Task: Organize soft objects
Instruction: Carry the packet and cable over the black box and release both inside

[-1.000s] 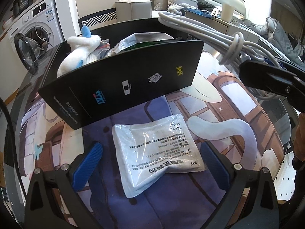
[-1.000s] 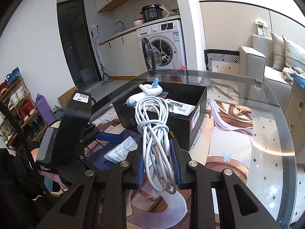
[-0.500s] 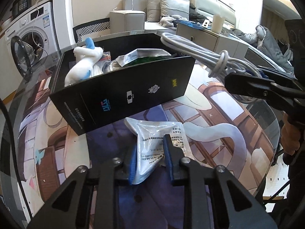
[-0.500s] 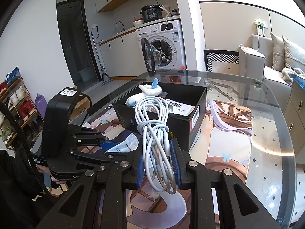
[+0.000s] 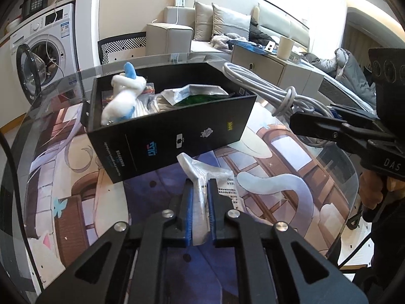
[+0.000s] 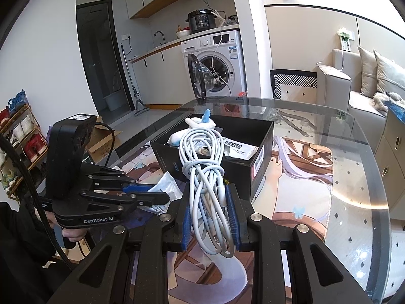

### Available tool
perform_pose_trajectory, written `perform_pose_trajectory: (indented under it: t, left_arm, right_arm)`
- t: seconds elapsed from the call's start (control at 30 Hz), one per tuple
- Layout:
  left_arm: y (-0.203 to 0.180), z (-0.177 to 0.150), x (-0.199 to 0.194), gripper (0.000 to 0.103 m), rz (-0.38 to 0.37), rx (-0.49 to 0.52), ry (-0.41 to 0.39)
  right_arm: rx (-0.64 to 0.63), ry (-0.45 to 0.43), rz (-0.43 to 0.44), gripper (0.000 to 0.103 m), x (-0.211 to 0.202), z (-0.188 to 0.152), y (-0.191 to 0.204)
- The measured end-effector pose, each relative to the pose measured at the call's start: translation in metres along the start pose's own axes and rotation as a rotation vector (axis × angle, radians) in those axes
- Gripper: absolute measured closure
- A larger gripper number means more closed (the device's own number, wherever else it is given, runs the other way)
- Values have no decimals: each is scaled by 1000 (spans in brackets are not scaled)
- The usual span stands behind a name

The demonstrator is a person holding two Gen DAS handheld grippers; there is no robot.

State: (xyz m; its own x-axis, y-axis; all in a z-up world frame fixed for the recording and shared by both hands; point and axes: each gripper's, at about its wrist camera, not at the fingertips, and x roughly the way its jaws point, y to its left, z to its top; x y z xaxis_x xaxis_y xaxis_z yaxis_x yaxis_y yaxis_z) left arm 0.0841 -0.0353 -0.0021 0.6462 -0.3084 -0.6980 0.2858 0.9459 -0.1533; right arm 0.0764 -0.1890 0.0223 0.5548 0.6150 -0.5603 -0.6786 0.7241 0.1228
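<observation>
My left gripper point(image 5: 200, 185) is shut on a clear plastic packet with printed text point(image 5: 202, 174) and holds it up off the table, just in front of a black open box point(image 5: 177, 131). The box holds a white and blue plush toy point(image 5: 121, 96) and other packets point(image 5: 192, 92). My right gripper point(image 6: 207, 190) is shut on a coiled white cable bundle point(image 6: 202, 159), held in front of the box point(image 6: 243, 167). The left gripper point(image 6: 162, 198) with its packet point(image 6: 164, 187) shows at the left of the right wrist view. The cable also shows in the left wrist view point(image 5: 258, 86).
The box stands on a round glass table point(image 6: 354, 177) with a printed cartoon mat point(image 5: 278, 157) underneath. A washing machine point(image 6: 215, 60) with its door open, a sofa point(image 6: 354, 83) and a shoe rack point(image 6: 17, 136) stand around the table.
My left gripper shut on the packet, which lay flat on the table a second ago, and lifted it. The right gripper has held the cable still.
</observation>
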Motion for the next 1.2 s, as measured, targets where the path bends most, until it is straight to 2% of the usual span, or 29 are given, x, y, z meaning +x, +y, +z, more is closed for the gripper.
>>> perform_pose_trajectory:
  t: [0.33, 0.7, 1.2]
  left_arm:
    - [12, 6, -28, 98, 6, -30, -82]
    - [17, 15, -43, 98, 1, -45, -128]
    - [27, 59, -77, 98, 6, -50, -259]
  right_arm:
    - [-9, -20, -8, 78, -7, 7, 4]
    - [-11, -38, -23, 78, -6, 20, 6]
    - [10, -41, -68, 78, 11, 49, -1]
